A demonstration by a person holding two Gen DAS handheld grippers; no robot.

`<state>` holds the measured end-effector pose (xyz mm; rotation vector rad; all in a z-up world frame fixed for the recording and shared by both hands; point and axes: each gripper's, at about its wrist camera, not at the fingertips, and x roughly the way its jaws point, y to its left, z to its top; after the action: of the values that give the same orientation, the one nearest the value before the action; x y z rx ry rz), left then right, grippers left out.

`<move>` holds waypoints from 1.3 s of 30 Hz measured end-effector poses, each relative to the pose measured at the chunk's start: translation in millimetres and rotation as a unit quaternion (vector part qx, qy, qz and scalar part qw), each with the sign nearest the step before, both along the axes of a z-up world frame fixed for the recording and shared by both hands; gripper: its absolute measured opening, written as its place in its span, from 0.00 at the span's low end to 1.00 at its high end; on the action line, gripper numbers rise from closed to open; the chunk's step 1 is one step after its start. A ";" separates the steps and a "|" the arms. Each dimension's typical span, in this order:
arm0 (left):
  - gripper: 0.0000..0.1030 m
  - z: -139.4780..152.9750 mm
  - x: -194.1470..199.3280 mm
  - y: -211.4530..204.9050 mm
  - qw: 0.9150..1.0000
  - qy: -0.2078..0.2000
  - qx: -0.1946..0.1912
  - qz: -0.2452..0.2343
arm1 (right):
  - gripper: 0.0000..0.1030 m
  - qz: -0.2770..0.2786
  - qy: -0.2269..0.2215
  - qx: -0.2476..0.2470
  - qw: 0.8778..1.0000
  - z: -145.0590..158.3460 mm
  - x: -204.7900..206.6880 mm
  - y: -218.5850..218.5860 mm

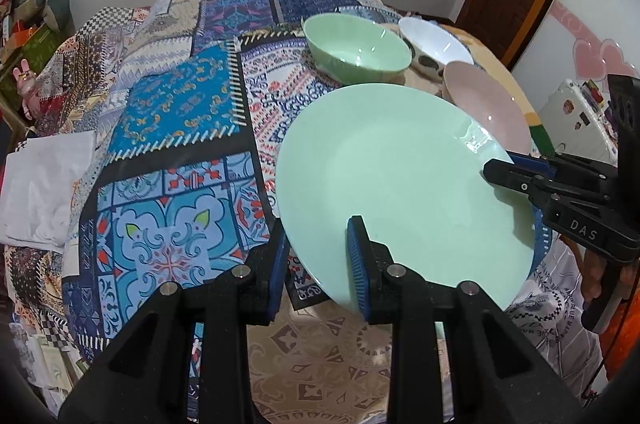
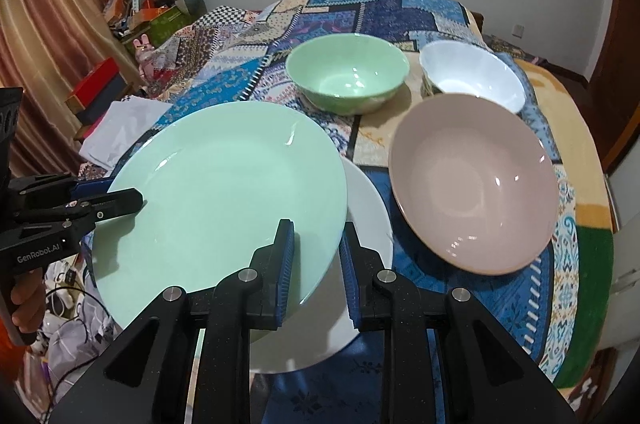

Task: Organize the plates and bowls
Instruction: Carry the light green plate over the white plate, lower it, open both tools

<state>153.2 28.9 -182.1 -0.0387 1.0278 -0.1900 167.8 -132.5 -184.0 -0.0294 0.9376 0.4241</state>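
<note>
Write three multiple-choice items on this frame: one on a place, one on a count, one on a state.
1. Where is the white plate?
A. Under the green plate
B. Inside the pink bowl
C. Beside the green bowl

2. How many bowls are there?
A. One
B. Three
C. Five

3. How is the green plate held?
A. Lying untouched
B. By the left tool alone
C. By both tools, the right tool too

Answers: 1 A, its rim shows beneath the green plate's edge. 2 B, green, pink and white bowl. 3 C, each tool's fingers straddle its rim.
</note>
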 end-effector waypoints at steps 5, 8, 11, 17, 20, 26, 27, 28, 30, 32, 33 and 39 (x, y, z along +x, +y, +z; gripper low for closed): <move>0.28 -12.0 4.0 -2.2 1.000 0.014 -0.003 -0.002 | 0.20 -0.004 0.012 0.003 1.000 -9.5 -1.5 -4.3; 0.28 -19.4 5.6 -4.8 1.000 0.023 0.001 -0.004 | 0.20 -0.007 0.022 0.002 1.000 -15.7 -1.7 -5.5; 0.28 -26.2 6.8 -6.1 0.999 0.031 0.002 -0.005 | 0.20 -0.009 0.027 0.000 1.000 -19.7 -1.1 -6.6; 0.28 -33.3 12.2 -10.2 0.999 0.039 0.006 -0.009 | 0.20 -0.014 0.034 -0.002 0.999 -26.7 -1.1 -11.0; 0.28 -35.9 15.3 -14.1 0.999 0.041 0.009 -0.011 | 0.20 -0.019 0.038 -0.001 0.999 -27.9 -0.6 -13.9; 0.28 -36.5 18.3 -15.6 0.999 0.044 0.015 -0.011 | 0.20 -0.019 0.042 0.002 0.999 -29.2 -0.5 -14.0; 0.28 -36.5 18.7 -15.7 0.999 0.046 0.015 -0.011 | 0.20 -0.019 0.042 0.004 0.999 -29.3 0.2 -14.4; 0.28 -36.4 19.3 -15.8 0.999 0.047 0.016 -0.009 | 0.20 -0.020 0.043 0.006 0.999 -29.8 1.3 -14.3; 0.29 -36.7 20.6 -16.7 0.999 0.050 0.018 -0.007 | 0.20 -0.021 0.045 0.009 0.999 -30.6 3.0 -14.5; 0.29 -39.2 22.5 -18.7 0.998 0.057 0.027 -0.005 | 0.20 -0.023 0.046 0.012 0.999 -30.9 4.1 -14.7; 0.29 -41.9 23.8 -19.9 0.997 0.064 0.031 -0.005 | 0.20 -0.025 0.045 0.014 0.999 -31.1 4.0 -15.2; 0.30 -47.7 22.7 -21.6 0.997 0.068 0.036 -0.009 | 0.20 -0.024 0.042 0.014 0.999 -30.9 1.4 -15.9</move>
<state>175.9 7.3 -229.9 0.0237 1.1704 -0.1669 169.2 -148.4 -214.9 0.0371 1.0139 0.3958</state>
